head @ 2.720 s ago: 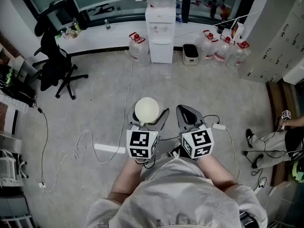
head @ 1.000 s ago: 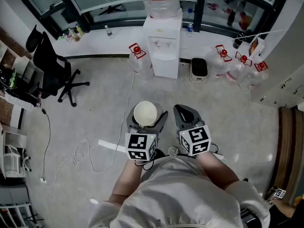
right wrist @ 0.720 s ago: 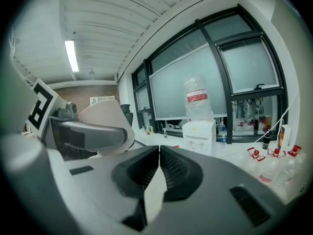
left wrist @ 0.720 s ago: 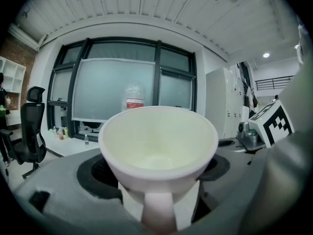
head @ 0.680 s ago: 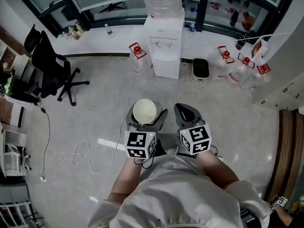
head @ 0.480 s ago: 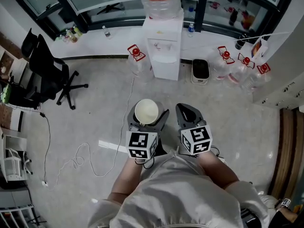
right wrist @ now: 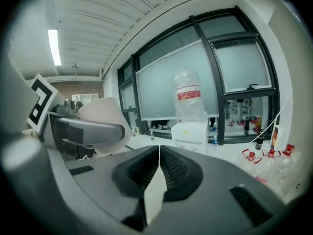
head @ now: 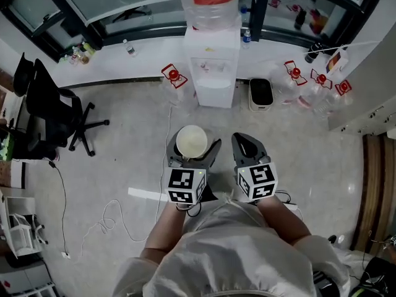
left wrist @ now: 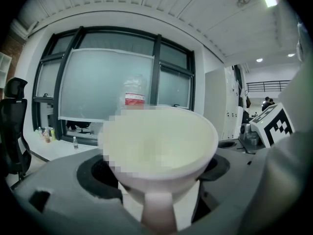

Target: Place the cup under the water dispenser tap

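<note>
A cream-white cup (head: pixel 191 140) (left wrist: pixel 161 146) sits upright between the jaws of my left gripper (head: pixel 192 148), which is shut on it; the cup (right wrist: pixel 102 119) also shows at the left of the right gripper view. My right gripper (head: pixel 245 146) (right wrist: pixel 159 155) is beside it, jaws shut together on nothing. The white water dispenser (head: pixel 213 64) (right wrist: pixel 191 131) with a large clear bottle on top stands ahead against the window wall, well apart from the cup. In the left gripper view only the bottle (left wrist: pixel 134 96) shows above the cup.
Water jugs with red caps (head: pixel 174 79) (head: pixel 306 82) stand on the floor on both sides of the dispenser. A black bin (head: pixel 260 93) is just right of it. A black office chair (head: pixel 49 116) is at the left. White cables (head: pixel 117 206) trail over the grey floor.
The dispenser has come closer and lower in the head view as I walked toward it. The cup stays held in the left gripper; both grippers keep their pose.
</note>
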Motion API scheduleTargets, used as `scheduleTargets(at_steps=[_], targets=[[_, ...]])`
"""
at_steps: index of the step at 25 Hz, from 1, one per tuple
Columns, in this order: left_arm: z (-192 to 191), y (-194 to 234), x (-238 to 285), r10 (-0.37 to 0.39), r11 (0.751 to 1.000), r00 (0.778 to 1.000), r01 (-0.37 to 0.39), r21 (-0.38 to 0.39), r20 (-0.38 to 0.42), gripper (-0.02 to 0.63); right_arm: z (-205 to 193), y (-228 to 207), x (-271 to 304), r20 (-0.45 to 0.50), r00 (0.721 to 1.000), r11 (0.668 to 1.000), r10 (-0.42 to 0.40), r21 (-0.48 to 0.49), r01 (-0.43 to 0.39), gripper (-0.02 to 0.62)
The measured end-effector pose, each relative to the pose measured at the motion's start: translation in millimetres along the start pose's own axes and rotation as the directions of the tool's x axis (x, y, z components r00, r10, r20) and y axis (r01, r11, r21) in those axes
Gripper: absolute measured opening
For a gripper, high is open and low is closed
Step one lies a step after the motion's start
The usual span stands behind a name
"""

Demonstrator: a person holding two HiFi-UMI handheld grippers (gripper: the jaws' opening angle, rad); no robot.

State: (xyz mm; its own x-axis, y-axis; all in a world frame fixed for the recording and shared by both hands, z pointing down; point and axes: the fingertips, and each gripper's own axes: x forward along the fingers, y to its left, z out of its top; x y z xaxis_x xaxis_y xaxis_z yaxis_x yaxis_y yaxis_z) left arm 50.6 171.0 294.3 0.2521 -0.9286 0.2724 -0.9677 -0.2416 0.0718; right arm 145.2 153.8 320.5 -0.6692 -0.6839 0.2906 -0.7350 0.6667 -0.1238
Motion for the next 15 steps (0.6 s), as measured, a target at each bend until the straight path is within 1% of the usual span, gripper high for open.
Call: scheduleTargets(at_steps=[3, 8, 12, 15], targets=[[10, 31, 18, -0.025, 1.0, 1.0, 0.025, 0.003, 0.0, 0.462, 15, 0, 28, 0.021, 0.999, 0.999, -0.044, -0.009, 0.044, 0.029], [26, 83, 50, -0.088, 0.996, 0.996, 0.089, 0.025, -0.013, 0.462, 33, 1, 84, 0.004, 0.994, 0.994, -0.107, 0.013, 0.107, 0.029], [28, 127, 77, -0.132, 0.991, 0.99, 0.133, 0.021, -0.039, 0.462, 45, 5, 130, -0.009, 0.989, 0.989, -0.147, 0.023, 0.147, 0.029], [25, 155, 98, -0.166, 0.985, 0.984, 0.168, 0.037, -0.067, 0.462, 49, 5, 163, -0.028, 0.984, 0.984, -0.174, 0.034, 0.175, 0.029]])
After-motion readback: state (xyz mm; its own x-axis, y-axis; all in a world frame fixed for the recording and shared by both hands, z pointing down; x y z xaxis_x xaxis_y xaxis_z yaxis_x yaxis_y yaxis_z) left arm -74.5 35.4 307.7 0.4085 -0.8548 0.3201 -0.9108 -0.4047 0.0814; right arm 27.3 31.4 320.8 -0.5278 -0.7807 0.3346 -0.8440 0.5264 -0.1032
